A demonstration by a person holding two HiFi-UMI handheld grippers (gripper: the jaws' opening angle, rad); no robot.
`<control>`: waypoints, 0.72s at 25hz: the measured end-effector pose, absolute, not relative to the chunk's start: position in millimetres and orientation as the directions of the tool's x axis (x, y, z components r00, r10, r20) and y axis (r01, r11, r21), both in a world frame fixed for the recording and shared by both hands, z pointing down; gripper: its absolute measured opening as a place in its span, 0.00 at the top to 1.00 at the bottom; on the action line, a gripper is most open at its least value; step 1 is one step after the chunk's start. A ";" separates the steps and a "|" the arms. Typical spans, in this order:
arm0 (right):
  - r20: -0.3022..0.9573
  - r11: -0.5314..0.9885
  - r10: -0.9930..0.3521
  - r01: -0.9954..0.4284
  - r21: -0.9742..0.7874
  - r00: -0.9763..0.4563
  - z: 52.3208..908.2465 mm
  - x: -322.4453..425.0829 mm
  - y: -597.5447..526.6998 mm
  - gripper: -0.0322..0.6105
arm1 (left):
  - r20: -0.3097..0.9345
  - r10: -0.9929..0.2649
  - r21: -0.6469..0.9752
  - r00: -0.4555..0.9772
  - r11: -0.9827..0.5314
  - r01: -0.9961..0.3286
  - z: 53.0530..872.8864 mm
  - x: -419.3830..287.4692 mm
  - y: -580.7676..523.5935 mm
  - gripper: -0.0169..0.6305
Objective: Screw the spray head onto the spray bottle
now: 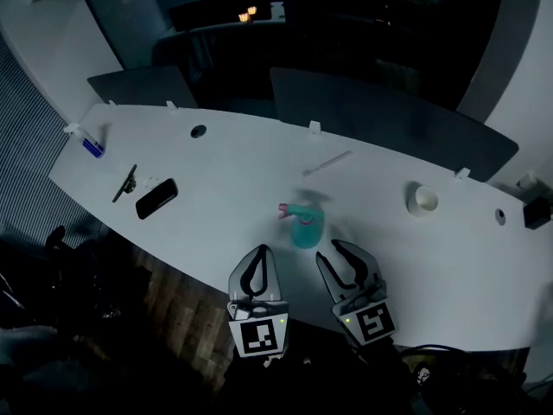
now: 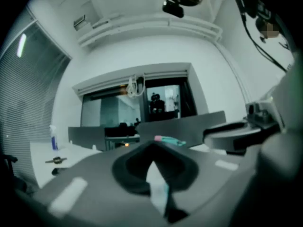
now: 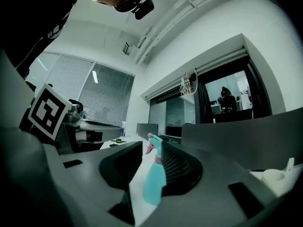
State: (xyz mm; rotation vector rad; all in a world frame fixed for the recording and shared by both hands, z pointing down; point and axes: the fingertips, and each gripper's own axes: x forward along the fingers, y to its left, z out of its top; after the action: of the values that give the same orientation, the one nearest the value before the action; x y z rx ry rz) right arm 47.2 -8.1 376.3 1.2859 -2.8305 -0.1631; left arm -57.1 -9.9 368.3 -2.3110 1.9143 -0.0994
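A teal spray bottle (image 1: 306, 228) stands upright on the white table (image 1: 242, 158), with a teal spray head and pink trigger (image 1: 283, 208) sitting on its neck. How tightly the head sits I cannot tell. My left gripper (image 1: 262, 251) is just short of the bottle on its near left, its jaws shut with nothing between them. In the left gripper view the closed tips (image 2: 152, 148) hide the bottle, and only the spray head (image 2: 169, 140) shows above them. My right gripper (image 1: 331, 250) hovers at the bottle's near right with its jaws open. The right gripper view shows the bottle (image 3: 154, 179) ahead through that gap, untouched.
A black phone (image 1: 156, 198), a dark clip (image 1: 125, 183) and a small blue bottle (image 1: 92, 147) lie at the table's left end. A thin white tube (image 1: 327, 163) lies behind the spray bottle, a white roll (image 1: 423, 200) to the right. The table's front edge runs just under both grippers.
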 end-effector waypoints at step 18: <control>-0.028 0.494 -0.864 -0.857 0.145 -0.503 359.8 19.3 165.1 0.94 | -0.027 -0.934 -0.123 0.355 -0.350 -0.929 367.8 -72.8 152.8 0.97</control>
State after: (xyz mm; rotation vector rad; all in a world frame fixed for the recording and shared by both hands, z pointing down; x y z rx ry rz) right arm 19.3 165.1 359.8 1.5408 -2.6737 -0.2164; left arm -72.8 152.8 367.8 -2.4876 1.7184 -0.0720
